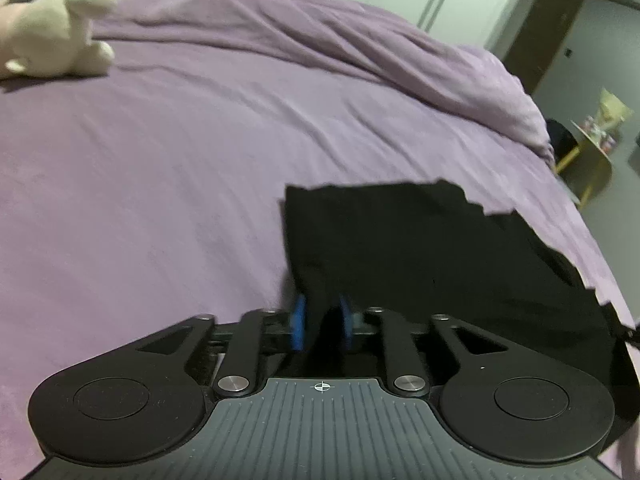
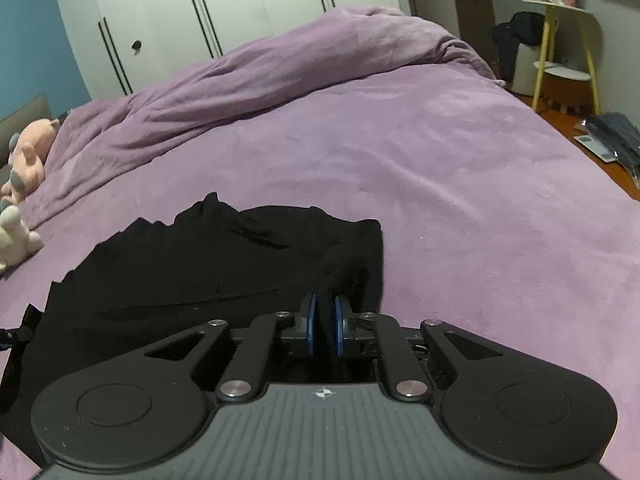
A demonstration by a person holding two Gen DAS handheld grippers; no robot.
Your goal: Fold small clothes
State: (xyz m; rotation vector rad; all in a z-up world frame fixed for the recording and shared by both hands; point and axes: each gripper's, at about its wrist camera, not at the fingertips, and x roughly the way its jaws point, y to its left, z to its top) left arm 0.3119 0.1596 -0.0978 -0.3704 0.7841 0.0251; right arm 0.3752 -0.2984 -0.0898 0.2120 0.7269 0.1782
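A wide bed (image 2: 460, 168) under a mauve fleece cover fills both wrist views, its duvet (image 2: 280, 64) heaped along the far side before a white wardrobe (image 2: 224, 4). On the near part of the cover lies the task's thing, a black garment (image 2: 192, 264), spread low and broad with its long axis running crosswise between the two tools, its far edge jagged with folds. A cream soft toy (image 1: 56, 32) sits well apart on the far left, a pink one just beyond it. The right gripper (image 2: 325, 322) holds the garment's right-hand corner, a roll of black cloth pinched between its blue pads, which stand close together. The left gripper (image 1: 322, 320) sits at the garment's left-hand edge with cloth running down between its blue pads (image 1: 298, 322); the pads stand somewhat apart and the picture is blurred there, so whether they press on the fabric cannot be told. Each tool has its own end of the near hem directly ahead of it, neither nearer than the other, and the bulk of the cloth lies forward of both; a fold would probably carry the near edge away toward the jagged far one.
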